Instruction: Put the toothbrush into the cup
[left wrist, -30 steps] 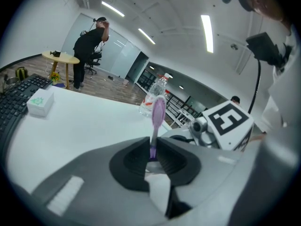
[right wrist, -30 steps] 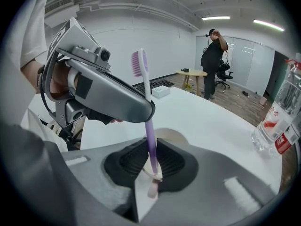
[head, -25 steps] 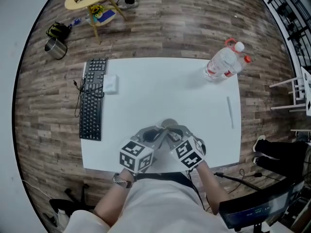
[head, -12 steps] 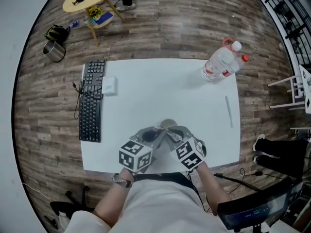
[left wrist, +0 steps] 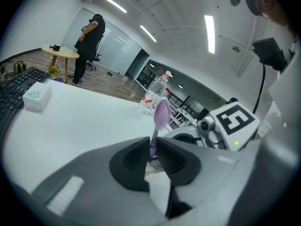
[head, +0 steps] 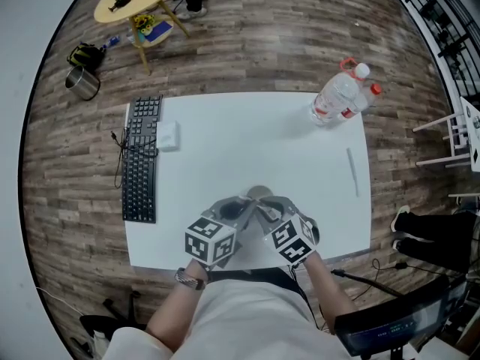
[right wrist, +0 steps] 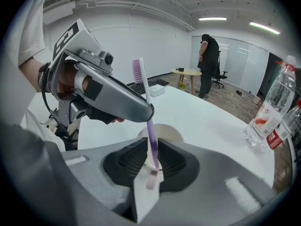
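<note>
Left tool [left wrist: 151,157], right tool [right wrist: 151,161] both clench toothbrush [right wrist: 149,126] by cup [head: 259,192]; unchanged from before.

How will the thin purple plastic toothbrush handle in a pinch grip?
Probably light and fairly stiff: the thin purple plastic toothbrush stands straight, unbent, between the jaws of the right gripper. Its narrow, smooth-looking handle may pivot or slip between the pads.

Bright, even light falls from ceiling strips [left wrist: 209,32] high above the left tool [left wrist: 153,152], and the white worktop [head: 255,141] glows with only faint, soft shadows. Every view bows strongly toward dark round edges. Each tool's body blurs near the lens, while the toothbrush [right wrist: 151,131] between the jaws of the right tool [right wrist: 151,157] is crisp.
</note>
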### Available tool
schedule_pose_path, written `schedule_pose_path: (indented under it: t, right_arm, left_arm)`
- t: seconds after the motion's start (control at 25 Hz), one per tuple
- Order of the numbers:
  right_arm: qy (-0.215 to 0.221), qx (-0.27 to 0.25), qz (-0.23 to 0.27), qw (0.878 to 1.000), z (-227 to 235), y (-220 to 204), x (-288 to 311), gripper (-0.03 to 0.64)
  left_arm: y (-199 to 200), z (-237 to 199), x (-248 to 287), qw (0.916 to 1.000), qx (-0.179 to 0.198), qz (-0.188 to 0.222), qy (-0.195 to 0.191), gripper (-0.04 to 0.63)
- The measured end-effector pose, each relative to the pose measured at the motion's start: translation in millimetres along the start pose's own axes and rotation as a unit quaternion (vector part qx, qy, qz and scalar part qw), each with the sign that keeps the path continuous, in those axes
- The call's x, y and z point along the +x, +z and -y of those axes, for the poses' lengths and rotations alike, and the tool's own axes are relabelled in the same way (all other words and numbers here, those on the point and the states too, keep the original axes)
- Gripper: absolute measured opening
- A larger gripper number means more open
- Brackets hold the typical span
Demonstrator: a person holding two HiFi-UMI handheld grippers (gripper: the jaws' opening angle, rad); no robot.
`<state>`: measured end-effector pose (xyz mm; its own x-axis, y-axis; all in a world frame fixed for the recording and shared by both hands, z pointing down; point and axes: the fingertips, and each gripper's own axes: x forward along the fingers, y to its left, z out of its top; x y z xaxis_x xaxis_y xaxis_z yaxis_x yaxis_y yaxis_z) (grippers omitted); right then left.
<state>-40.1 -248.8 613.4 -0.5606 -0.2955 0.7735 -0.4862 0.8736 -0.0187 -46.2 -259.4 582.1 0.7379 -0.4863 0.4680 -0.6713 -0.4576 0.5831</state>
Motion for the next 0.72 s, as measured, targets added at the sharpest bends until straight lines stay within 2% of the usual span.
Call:
schedule_pose_path:
  t: [0.72]
  right_arm:
    - [-0.007,0.012,-0.001,1.0,1,-7,-3,0.072]
  left_arm:
    - [-11,-7,12,0.9996,0.015,-0.025,0.006,0.052]
